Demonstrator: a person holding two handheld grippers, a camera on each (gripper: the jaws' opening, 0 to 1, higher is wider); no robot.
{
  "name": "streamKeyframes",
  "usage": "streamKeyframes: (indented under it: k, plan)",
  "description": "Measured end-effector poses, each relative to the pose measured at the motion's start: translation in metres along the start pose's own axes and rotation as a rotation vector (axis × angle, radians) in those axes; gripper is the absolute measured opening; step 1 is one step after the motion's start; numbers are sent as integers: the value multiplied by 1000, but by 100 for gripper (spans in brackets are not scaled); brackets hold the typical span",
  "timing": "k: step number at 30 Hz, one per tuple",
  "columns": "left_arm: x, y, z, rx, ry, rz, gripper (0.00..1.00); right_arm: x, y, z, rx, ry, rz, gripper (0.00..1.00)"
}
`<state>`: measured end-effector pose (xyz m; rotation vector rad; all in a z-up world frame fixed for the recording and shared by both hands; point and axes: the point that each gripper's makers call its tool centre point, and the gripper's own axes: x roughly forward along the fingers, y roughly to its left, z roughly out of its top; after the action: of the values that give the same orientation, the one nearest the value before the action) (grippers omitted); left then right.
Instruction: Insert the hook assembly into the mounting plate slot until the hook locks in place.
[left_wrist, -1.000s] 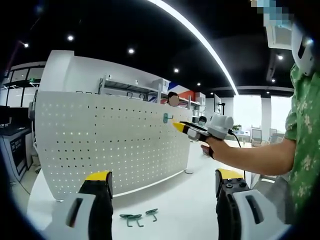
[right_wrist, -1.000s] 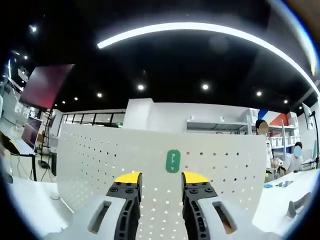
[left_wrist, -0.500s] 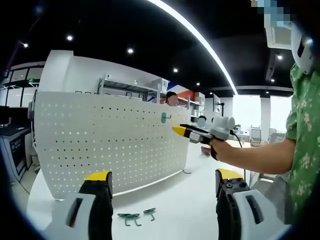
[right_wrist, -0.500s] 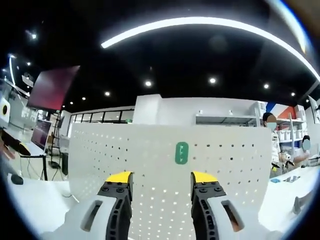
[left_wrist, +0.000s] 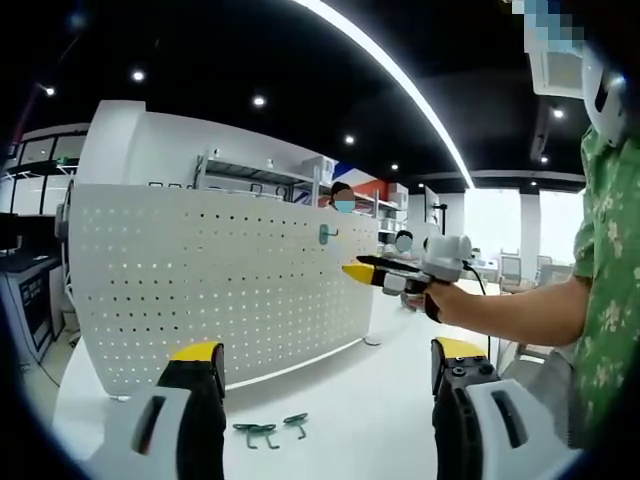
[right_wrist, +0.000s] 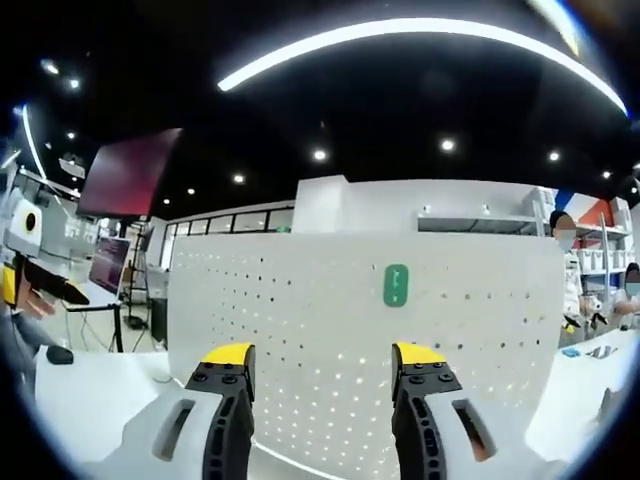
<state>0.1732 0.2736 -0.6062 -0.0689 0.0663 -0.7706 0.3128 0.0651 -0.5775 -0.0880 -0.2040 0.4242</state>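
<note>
A white pegboard (left_wrist: 200, 280) stands upright on a white table (left_wrist: 350, 400). A green hook (left_wrist: 325, 234) sits in its upper right holes, and in the right gripper view the same hook (right_wrist: 396, 285) is straight ahead on the board (right_wrist: 300, 340). My right gripper (right_wrist: 325, 358) is open and holds nothing, a short way back from the board. From the left gripper view I see the right gripper (left_wrist: 357, 271) held in a hand, pointing at the board below the hook. My left gripper (left_wrist: 325, 360) is open and empty. Loose green hooks (left_wrist: 265, 432) lie on the table.
A person's forearm (left_wrist: 510, 305) and green patterned shirt (left_wrist: 610, 270) take up the right side. Shelving (left_wrist: 260, 175) and seated people are behind the board. A hand (right_wrist: 40, 295) shows at the left edge of the right gripper view. A monitor (right_wrist: 125, 170) hangs at upper left.
The right gripper's jaws have spread wider and it has drawn back from the board. The green hook stays on the pegboard. The left gripper has held still.
</note>
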Motion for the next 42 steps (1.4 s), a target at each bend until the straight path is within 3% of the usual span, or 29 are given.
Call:
streamKeyframes:
  k: [11, 42]
  plan:
    - [-6, -4, -3, -1, 2, 6, 87, -8, 17, -3, -2, 15, 51, 55]
    - [-15, -9, -15, 0, 36, 24, 87, -22, 83, -45, -12, 119, 226, 55]
